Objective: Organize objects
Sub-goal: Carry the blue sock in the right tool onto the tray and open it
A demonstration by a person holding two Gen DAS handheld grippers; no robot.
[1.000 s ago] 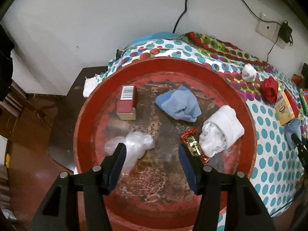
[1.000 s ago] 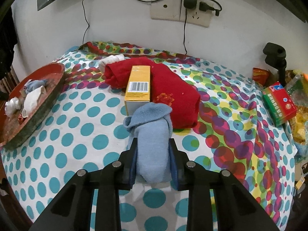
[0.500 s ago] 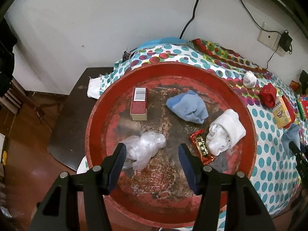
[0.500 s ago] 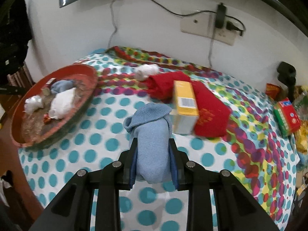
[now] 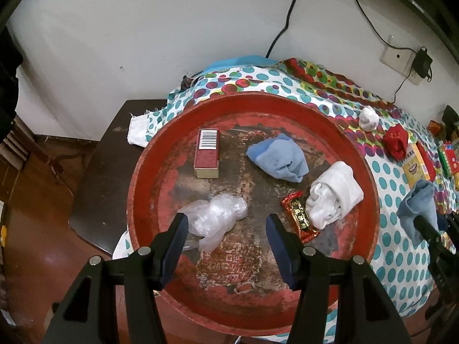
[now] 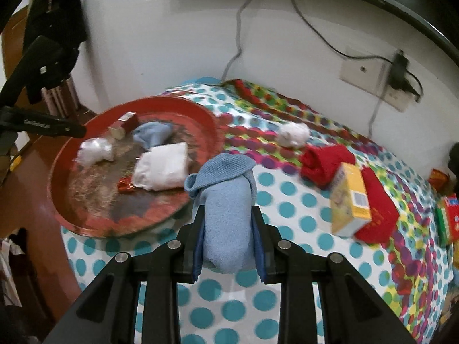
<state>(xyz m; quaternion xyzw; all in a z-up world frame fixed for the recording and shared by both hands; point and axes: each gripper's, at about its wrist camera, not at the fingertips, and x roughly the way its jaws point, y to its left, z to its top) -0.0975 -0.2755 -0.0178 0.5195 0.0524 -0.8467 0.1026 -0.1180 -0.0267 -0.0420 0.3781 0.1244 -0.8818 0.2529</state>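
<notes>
The right hand-held gripper (image 6: 228,240) clenched a blue sock (image 6: 226,206), long axis along its fingers; the red tray (image 6: 206,120) lay far-left. The left hand-held gripper (image 5: 226,235) stood released over it.

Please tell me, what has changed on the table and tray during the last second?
The right gripper, shut on the blue sock, carried it away from the yellow box towards the red tray. The left gripper stayed open over the tray; everything in the tray kept its place.
</notes>
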